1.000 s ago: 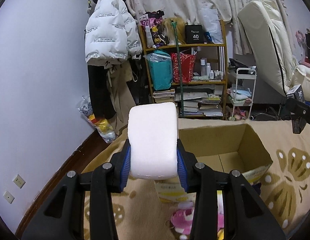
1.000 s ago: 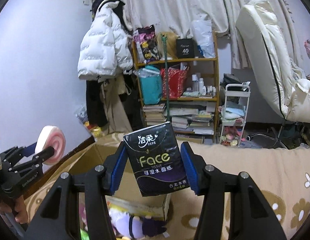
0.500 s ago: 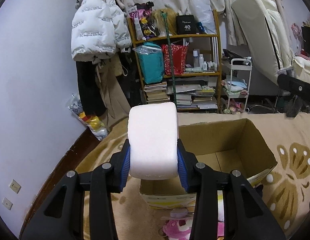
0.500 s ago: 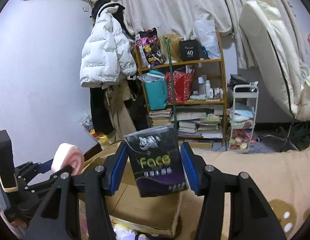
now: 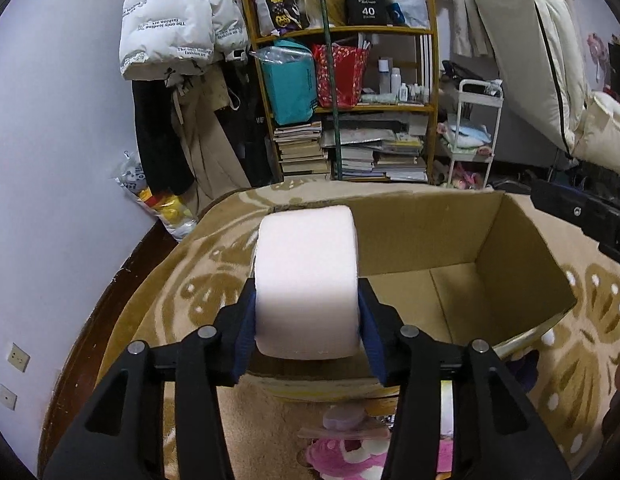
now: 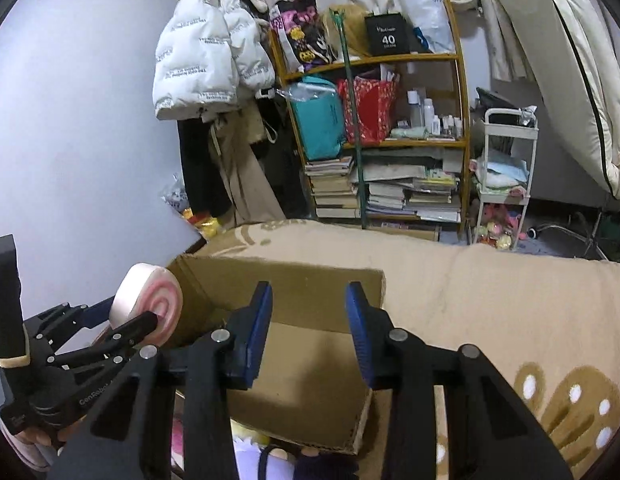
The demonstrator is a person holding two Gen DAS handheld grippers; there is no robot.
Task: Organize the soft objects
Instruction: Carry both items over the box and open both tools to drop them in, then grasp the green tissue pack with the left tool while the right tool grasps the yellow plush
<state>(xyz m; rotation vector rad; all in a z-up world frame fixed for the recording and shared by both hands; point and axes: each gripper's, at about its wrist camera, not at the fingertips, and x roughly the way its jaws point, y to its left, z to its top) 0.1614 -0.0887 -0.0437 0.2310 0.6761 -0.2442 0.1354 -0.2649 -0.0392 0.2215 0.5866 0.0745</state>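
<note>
1. The pink-and-white foam roll [image 5: 306, 284] looks light and spongy, so I judge it will squash under a hard squeeze and spring back when let go. It is not fragile and not slippery.
2. The best hold is across its two flat swirl faces, as the left gripper [image 5: 306, 320] has it now: the blue pads sit against both faces near the lower half.
3. The left gripper's jaws are opening at this moment, with the roll between them and the pads touching it. It hangs over the near left corner of the cardboard box [image 5: 522, 248].
4. The right gripper [image 6: 309, 320] has nothing between its blue pads. Its jaws stand a little apart and are closing, above the box's open interior [image 6: 310, 352].
5. Against the earlier frames, the black tissue pack that the right gripper carried is gone from its jaws. I cannot see where it landed, though the box below is the likely place.
6. Both grippers have also come lower and closer to the box, which fills more of each view than before.
</note>
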